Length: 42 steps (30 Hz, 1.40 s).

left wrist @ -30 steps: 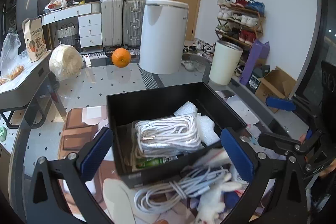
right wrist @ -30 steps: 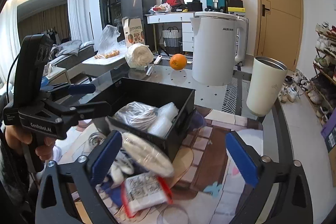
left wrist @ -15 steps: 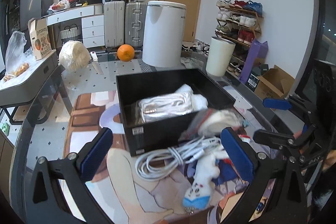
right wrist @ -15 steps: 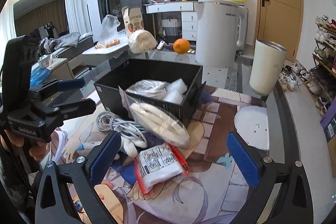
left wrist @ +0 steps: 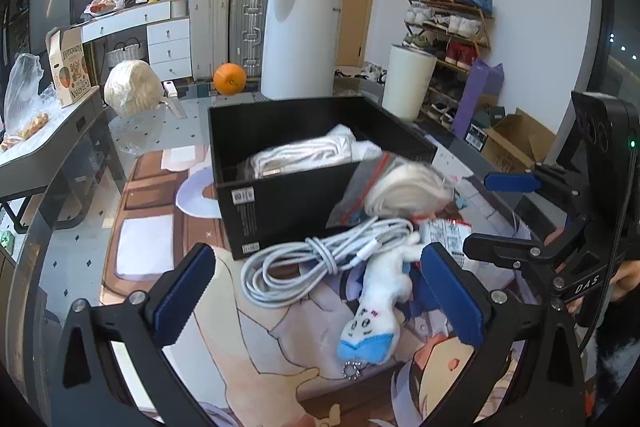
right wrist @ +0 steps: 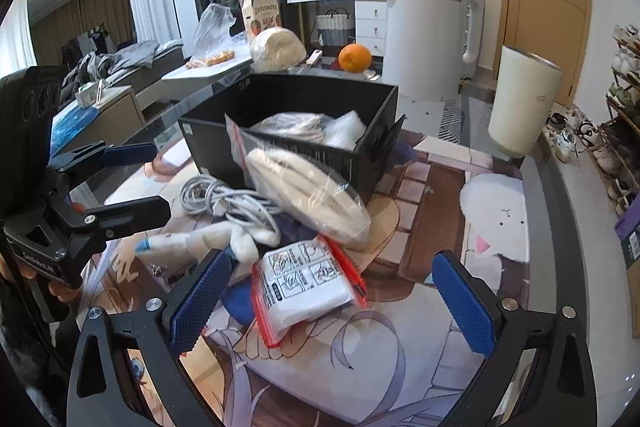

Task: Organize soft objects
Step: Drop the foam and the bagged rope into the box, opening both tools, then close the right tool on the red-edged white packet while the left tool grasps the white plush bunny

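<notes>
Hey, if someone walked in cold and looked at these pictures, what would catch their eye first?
Probably the black bin mid-table, already holding white bundles, with a bagged cream roll leaning on its near wall. In front lie a coiled white cable and a plush toy between the open left tool's fingers. Behind, an orange stands out.

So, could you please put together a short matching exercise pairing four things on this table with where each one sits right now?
Things:
1. white cable bundle
2. orange
3. red-edged zip pouch
4. bagged cream item

Places:
A. leaning against the black box, on its outside
B. far side of the table, beside the white kettle
C. flat on the printed mat, nearest the right gripper
D. coiled on the mat in front of the black box, beside the small plush toy

Pairs: 1-D, 2-B, 3-C, 4-A
</notes>
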Tool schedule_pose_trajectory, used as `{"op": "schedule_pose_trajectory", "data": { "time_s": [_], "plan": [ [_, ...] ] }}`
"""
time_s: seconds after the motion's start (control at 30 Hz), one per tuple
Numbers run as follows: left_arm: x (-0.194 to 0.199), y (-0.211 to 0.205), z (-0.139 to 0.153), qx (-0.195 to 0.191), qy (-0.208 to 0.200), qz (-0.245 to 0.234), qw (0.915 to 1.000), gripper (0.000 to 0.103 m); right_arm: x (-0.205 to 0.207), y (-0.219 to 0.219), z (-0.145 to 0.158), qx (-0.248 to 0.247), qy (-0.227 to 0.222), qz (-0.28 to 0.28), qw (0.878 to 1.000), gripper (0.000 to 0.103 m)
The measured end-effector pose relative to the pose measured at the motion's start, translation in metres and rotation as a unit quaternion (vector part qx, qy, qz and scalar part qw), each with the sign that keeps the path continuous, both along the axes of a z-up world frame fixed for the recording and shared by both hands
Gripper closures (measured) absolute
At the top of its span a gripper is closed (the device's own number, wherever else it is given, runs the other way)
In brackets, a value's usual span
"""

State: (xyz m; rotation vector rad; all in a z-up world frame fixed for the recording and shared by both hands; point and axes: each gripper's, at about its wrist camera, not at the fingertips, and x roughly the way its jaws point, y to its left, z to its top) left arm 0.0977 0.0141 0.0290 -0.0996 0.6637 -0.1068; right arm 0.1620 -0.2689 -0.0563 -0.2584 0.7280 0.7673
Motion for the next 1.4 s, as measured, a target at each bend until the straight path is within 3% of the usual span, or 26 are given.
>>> {"op": "schedule_pose_trajectory", "data": {
  "time_s": [0.57,1.0,1.17,1.4],
  "plan": [
    [0.003,-0.014,-0.02,0.017,0.035,-0.02,0.999,0.0,0.012,0.019,-0.027,-0.051,0.044,-0.017,0.998,0.001],
    [0.005,-0.01,-0.026,0.0,0.054,-0.022,0.9983,0.0,0.02,0.033,-0.037,-0.069,0.059,-0.018,0.996,0.002],
    [0.006,-0.009,-0.027,-0.001,0.058,-0.02,0.9981,0.0,0.02,0.036,-0.035,-0.069,0.05,-0.02,0.996,0.017],
    [0.008,-0.009,-0.028,-0.003,0.062,-0.021,0.9979,0.0,0.014,0.033,-0.033,-0.068,0.047,-0.011,0.996,0.03]
  ]
}}
